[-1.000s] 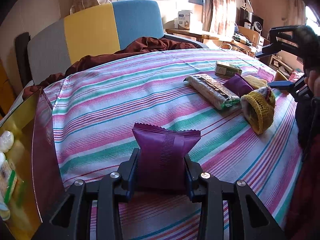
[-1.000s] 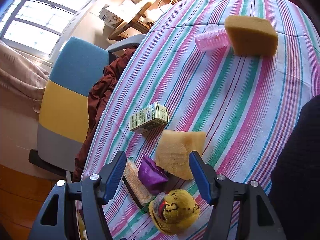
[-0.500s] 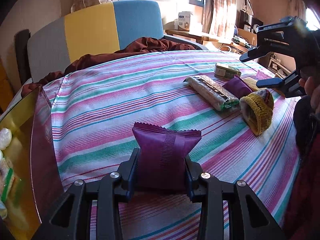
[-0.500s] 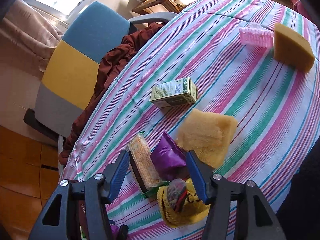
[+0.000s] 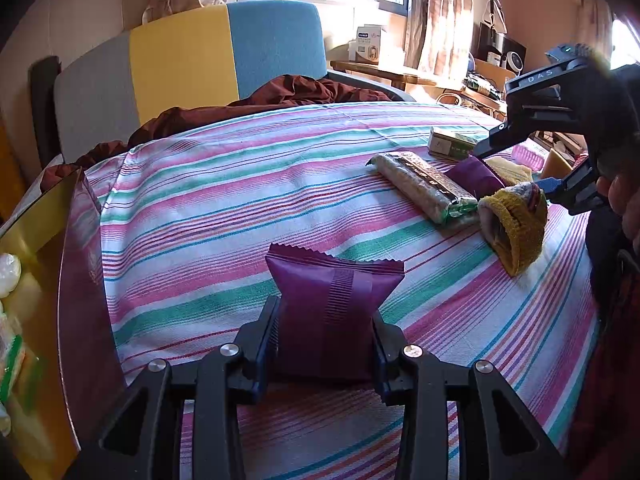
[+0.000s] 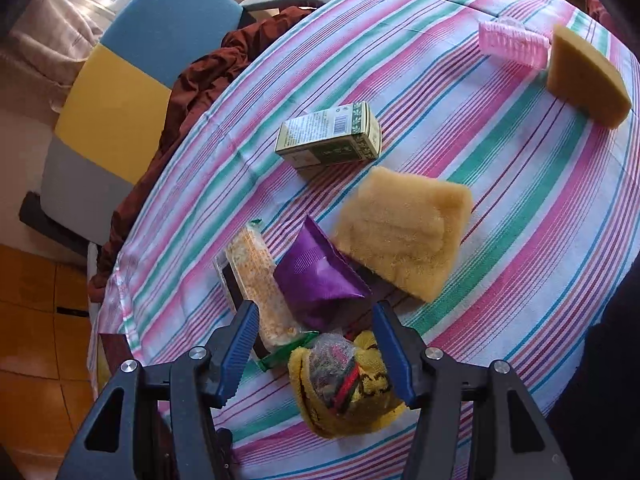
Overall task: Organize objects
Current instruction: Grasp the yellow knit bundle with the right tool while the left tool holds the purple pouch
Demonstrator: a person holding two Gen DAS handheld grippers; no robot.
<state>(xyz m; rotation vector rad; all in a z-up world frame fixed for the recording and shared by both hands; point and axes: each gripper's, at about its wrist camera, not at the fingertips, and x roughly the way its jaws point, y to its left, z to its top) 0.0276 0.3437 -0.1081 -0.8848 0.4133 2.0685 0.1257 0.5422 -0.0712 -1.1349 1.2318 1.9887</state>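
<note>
My left gripper [image 5: 326,320] is shut on a purple snack packet [image 5: 332,280], held upright just above the striped tablecloth [image 5: 240,200]. My right gripper [image 6: 314,312] hangs open, tilted down over a cluster at the table's right. Between and below its fingers lie a second purple packet [image 6: 320,276], the end of a long cracker pack [image 6: 260,280] and a yellow knitted pouch [image 6: 348,392]. Its pads touch none of them. The left wrist view shows the right gripper [image 5: 516,168] above the pouch [image 5: 516,228].
A green carton [image 6: 328,136] and a tan sponge [image 6: 404,232] lie just beyond the cluster. A second sponge [image 6: 584,76] and a pink brush [image 6: 512,44] sit farther off. A gold-lined box [image 5: 40,216] stands at the table's left. A chair [image 5: 200,60] holds brown cloth [image 5: 280,96].
The right gripper has swung in over the cluster, rolled, and its jaws have narrowed a little. The left gripper and its packet have not moved.
</note>
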